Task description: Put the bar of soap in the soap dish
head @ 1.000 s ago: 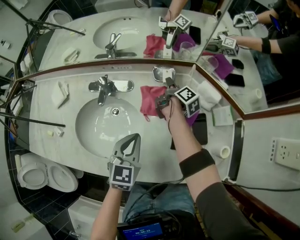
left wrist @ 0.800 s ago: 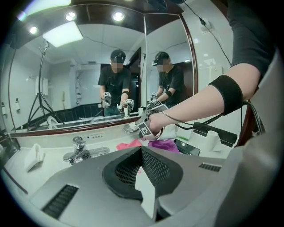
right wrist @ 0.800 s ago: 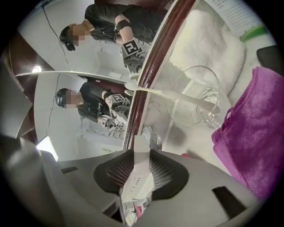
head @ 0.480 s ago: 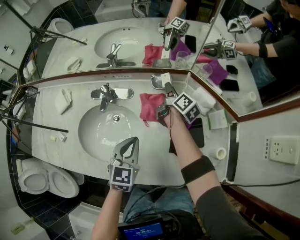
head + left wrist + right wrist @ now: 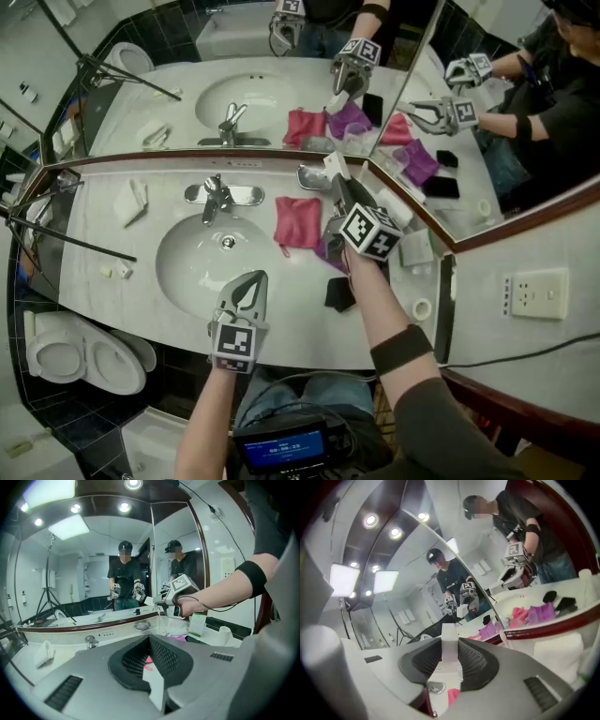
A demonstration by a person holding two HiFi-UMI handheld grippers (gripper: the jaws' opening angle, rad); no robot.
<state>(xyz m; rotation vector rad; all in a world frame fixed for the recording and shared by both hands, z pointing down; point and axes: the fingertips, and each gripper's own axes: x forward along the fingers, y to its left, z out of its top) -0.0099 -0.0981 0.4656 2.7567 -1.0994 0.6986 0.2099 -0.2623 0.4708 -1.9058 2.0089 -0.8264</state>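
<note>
Seemingly soap [image 5: 450, 641], between right tongs [image 5: 451, 663], just tightened

The head view looked steeply down on the white stone vanity counter [image 5: 89, 234]. The left gripper view sat low at its front edge, facing the wall mirror [image 5: 84, 564]; the right gripper view, tilted, faced the mirror's corner. All shared the crumpled pink cloth [image 5: 295, 222].

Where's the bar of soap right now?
The bar of soap is clamped in the right gripper's jaws, upper middle of the head view, held above the counter's back edge just beside the metal soap dish.
</note>
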